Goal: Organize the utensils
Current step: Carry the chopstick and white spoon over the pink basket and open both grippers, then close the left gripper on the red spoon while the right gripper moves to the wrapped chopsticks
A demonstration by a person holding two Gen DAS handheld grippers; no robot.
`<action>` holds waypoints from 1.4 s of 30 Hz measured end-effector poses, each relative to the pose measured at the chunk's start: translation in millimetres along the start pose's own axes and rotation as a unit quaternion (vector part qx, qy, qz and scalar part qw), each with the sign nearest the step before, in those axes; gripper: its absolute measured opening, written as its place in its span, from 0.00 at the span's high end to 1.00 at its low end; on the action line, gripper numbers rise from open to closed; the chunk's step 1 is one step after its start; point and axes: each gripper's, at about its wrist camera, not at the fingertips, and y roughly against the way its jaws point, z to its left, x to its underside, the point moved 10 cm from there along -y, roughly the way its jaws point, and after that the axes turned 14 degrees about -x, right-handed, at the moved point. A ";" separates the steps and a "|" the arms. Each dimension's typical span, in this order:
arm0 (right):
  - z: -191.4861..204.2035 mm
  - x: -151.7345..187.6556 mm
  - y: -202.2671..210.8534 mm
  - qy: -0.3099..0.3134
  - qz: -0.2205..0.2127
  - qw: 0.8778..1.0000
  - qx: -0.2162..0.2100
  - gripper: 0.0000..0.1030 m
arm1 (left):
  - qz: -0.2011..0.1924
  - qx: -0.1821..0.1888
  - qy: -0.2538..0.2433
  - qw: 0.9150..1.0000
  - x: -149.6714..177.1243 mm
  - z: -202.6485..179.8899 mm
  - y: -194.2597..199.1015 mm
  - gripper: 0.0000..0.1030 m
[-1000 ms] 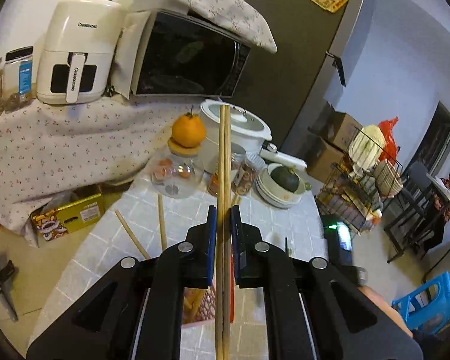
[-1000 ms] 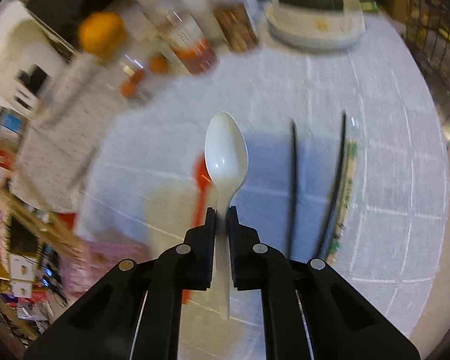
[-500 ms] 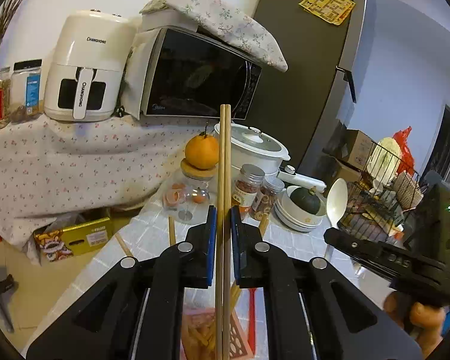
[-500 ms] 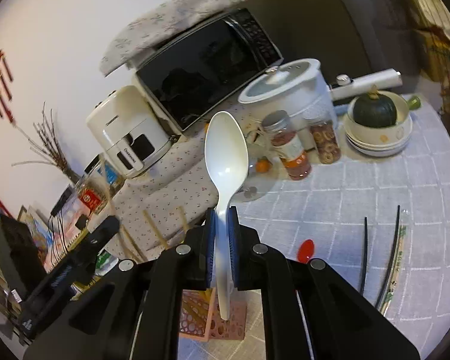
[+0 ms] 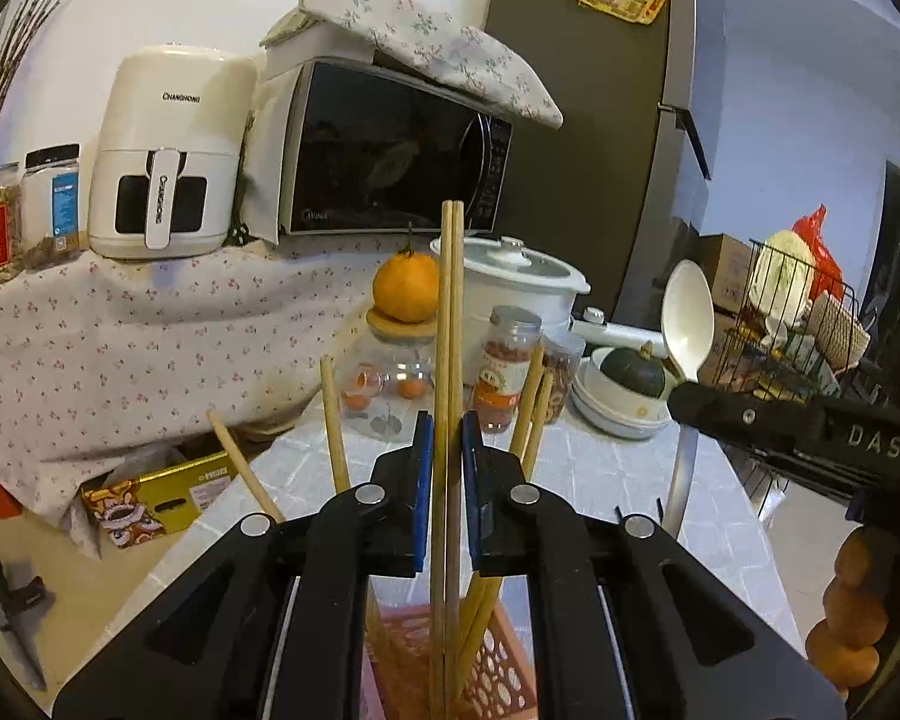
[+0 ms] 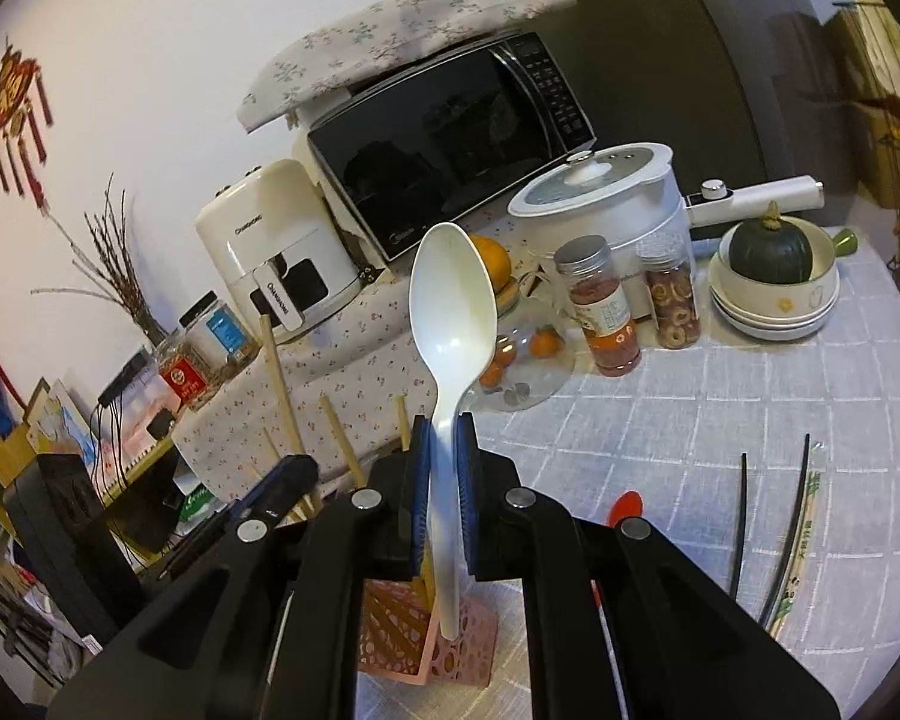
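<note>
My left gripper (image 5: 447, 426) is shut on a pair of wooden chopsticks (image 5: 452, 300) held upright, their lower ends down in the pink perforated holder (image 5: 501, 666). Several other wooden chopsticks (image 5: 334, 420) lean in that holder. My right gripper (image 6: 447, 426) is shut on the handle of a white spoon (image 6: 453, 306), bowl up, with the handle's tip just above the pink holder (image 6: 387, 624). In the left wrist view the right gripper (image 5: 684, 402) and its spoon (image 5: 687, 318) are to the right. Two black chopsticks (image 6: 741, 516) and a red spoon (image 6: 625, 505) lie on the table.
At the back of the white checked tablecloth (image 6: 750, 396) stand a glass jar topped with an orange (image 5: 405, 291), two spice jars (image 6: 606, 306), a white pot (image 6: 606, 192) and stacked bowls holding a green squash (image 6: 768, 252). A microwave (image 5: 390, 150) and air fryer (image 5: 168, 150) sit behind.
The left gripper has sunk with its chopsticks, and the pink holder now shows below it. The right gripper has swung up from facing the table and carried the spoon over the holder.
</note>
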 end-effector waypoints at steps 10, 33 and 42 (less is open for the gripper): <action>19.6 26.8 -26.1 0.035 0.013 0.999 -0.009 0.91 | 0.066 0.008 0.037 0.997 3.8 13.6 11.9 0.74; 32.9 45.8 -29.9 0.039 0.021 0.999 -0.011 0.63 | 0.184 0.000 0.149 0.972 -2.5 62.5 36.2 0.64; -16.8 -1.7 28.7 -0.022 0.015 0.998 0.058 0.63 | 0.175 0.011 0.089 0.981 -1.8 23.1 48.5 0.64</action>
